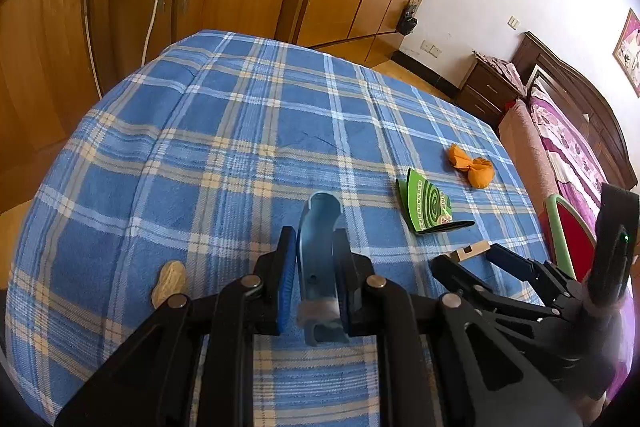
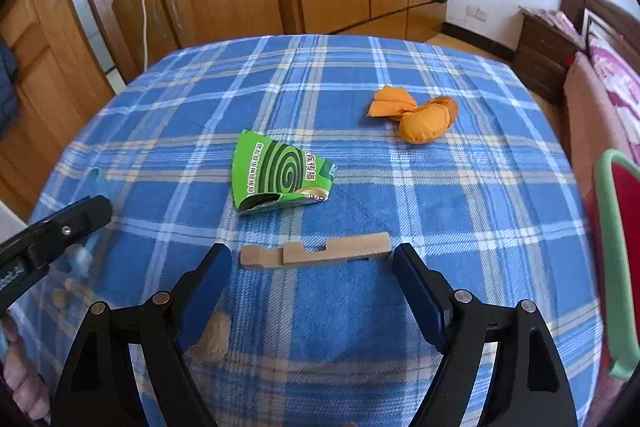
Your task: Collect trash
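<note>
Bedroom with wooden wardrobes; round table under a blue plaid cloth (image 1: 224,131)

Left wrist view:
- left gripper (image 1: 316,259), jaws closed on a blue metal tool (image 1: 320,267) that stands up between the pads
- peanut (image 1: 169,283) on the cloth, just left of the jaws
- green carton (image 1: 426,205), flattened, lying further right
- orange wrapper (image 1: 472,167), near the far right edge
- right gripper (image 1: 472,259) alongside, wooden piece (image 1: 472,251) at its tips

Right wrist view:
- right gripper (image 2: 312,267), jaws wide apart, holding nothing
- wooden piece (image 2: 320,253) lies flat crosswise between the fingertips, right end just beside the right pad
- green carton (image 2: 280,173) beyond it; orange wrapper (image 2: 420,115) further back; peanut (image 2: 216,337) near the left finger
- no bin in view

Progress, by judgement: early; carton, wrapper, peanut and wooden piece all remain on the cloth, the wooden piece likely next
</note>
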The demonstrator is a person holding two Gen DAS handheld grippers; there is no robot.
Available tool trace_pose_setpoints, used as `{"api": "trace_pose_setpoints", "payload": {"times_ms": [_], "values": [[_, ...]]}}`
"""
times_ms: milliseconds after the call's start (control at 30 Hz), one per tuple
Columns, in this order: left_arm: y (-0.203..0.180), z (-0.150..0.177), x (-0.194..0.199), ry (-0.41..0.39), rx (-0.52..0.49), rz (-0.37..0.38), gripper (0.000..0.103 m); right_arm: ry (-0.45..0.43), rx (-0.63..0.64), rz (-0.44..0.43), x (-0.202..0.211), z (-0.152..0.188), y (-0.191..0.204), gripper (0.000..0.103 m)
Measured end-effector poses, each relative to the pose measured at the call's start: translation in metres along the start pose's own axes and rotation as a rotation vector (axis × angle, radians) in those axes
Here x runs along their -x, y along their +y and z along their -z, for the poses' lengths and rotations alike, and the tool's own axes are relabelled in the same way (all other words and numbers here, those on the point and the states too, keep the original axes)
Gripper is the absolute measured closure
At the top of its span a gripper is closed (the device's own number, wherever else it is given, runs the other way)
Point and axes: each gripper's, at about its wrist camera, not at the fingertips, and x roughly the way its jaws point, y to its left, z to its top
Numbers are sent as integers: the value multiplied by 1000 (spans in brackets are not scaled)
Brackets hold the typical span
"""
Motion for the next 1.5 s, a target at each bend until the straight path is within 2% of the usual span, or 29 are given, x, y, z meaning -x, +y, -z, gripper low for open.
{"api": "trace_pose_setpoints", "payload": {"times_ms": [200,300,333,367,467,633,700,767,833,933,1033,1167,1367,1500], "values": [[-1,1,0,1,-3,8,85,22,47,67,-3,2,10,21],[-1,1,0,2,-3,9,85,7,50,67,0,3,11,39],[-2,1,0,2,-3,11,85,2,42,67,1,3,9,50],[-3,1,1,1,-4,13,85,0,34,65,2,2,7,56],[-4,1,1,1,-4,16,85,-8,-21,29,6,2,-2,61],[-4,3,5,-7,0,12,85,-48,-108,-43,20,3,-22,60],[-5,3,6,-11,3,12,85,-62,-120,-62,26,2,-27,57],[-4,3,7,-12,7,13,85,-78,-123,-68,29,1,-28,31],[-4,3,6,-11,8,15,85,-101,-132,-78,31,-1,-29,22],[-3,2,6,-12,9,20,85,-106,-111,-103,31,-3,-28,22],[-3,2,6,-12,11,25,85,-103,-69,-78,29,-6,-29,22],[-3,2,4,-8,13,33,85,-72,-17,-60,23,-7,-34,22],[-5,3,-2,5,12,44,85,1,14,-77,5,-6,-38,22],[-6,4,-3,7,7,44,85,0,21,-74,0,-6,-33,21]]}}
